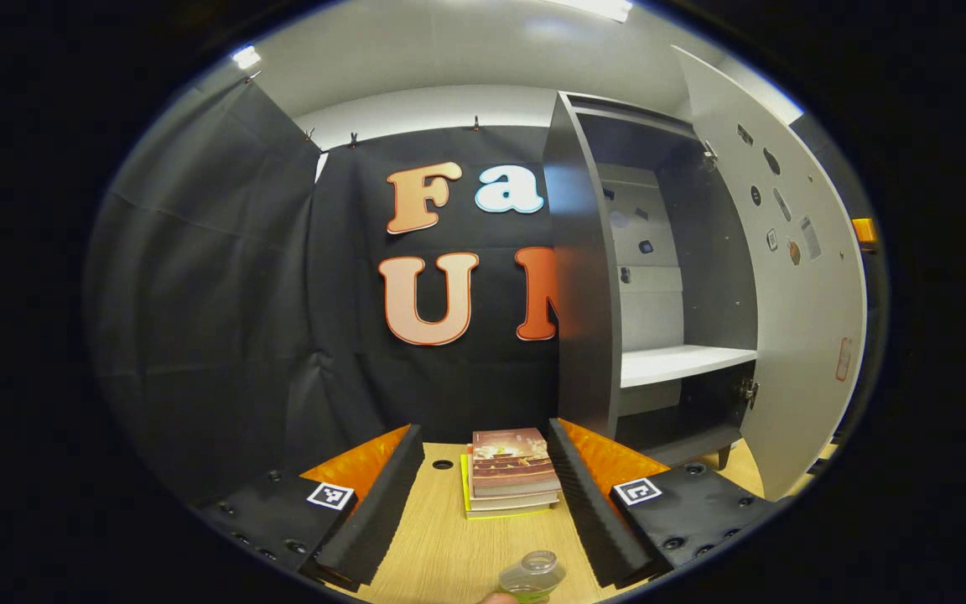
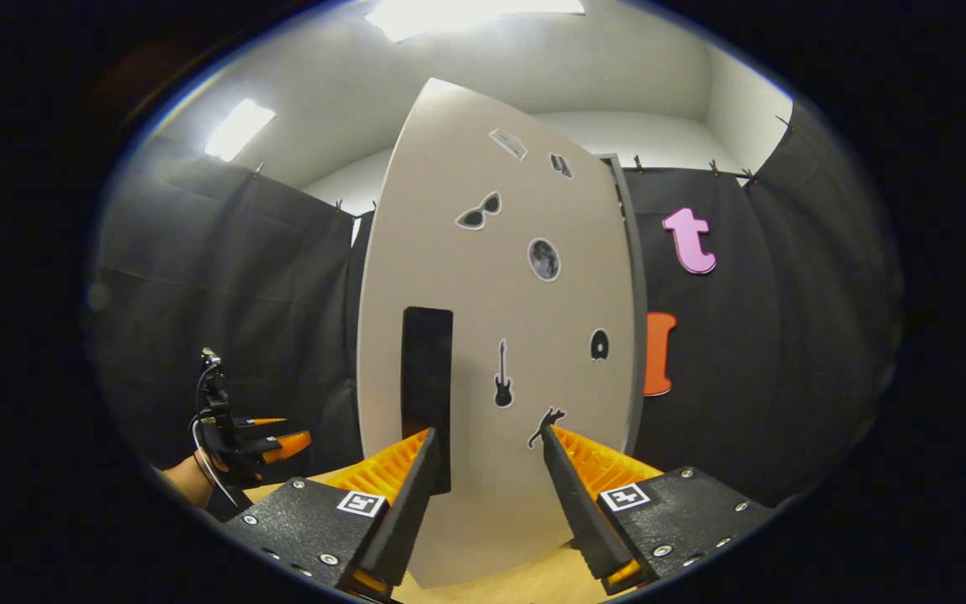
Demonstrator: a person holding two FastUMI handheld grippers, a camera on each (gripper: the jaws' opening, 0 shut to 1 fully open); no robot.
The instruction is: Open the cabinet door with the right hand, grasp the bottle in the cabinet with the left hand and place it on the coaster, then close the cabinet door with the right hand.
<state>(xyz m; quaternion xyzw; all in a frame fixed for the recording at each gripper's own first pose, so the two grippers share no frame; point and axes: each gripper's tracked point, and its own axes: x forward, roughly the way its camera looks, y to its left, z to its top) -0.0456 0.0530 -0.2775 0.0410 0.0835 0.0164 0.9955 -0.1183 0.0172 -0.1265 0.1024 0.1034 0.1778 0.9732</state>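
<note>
Cabinet door (image 2: pixel 500 352): swung open, standing upright just ahead of the right gripper (image 2: pixel 483 491), fingers apart and empty; bottle (image 1: pixel 533 577) on table beneath left gripper (image 1: pixel 479 503), likewise apart.

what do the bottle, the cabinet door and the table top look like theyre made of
Bottle: clear, probably plastic, glossy; the table shows through it.
Cabinet door: matte pale board, likely laminated, flat and stickered.
Table top: light wood-grain surface, possibly veneer or laminate.
</note>
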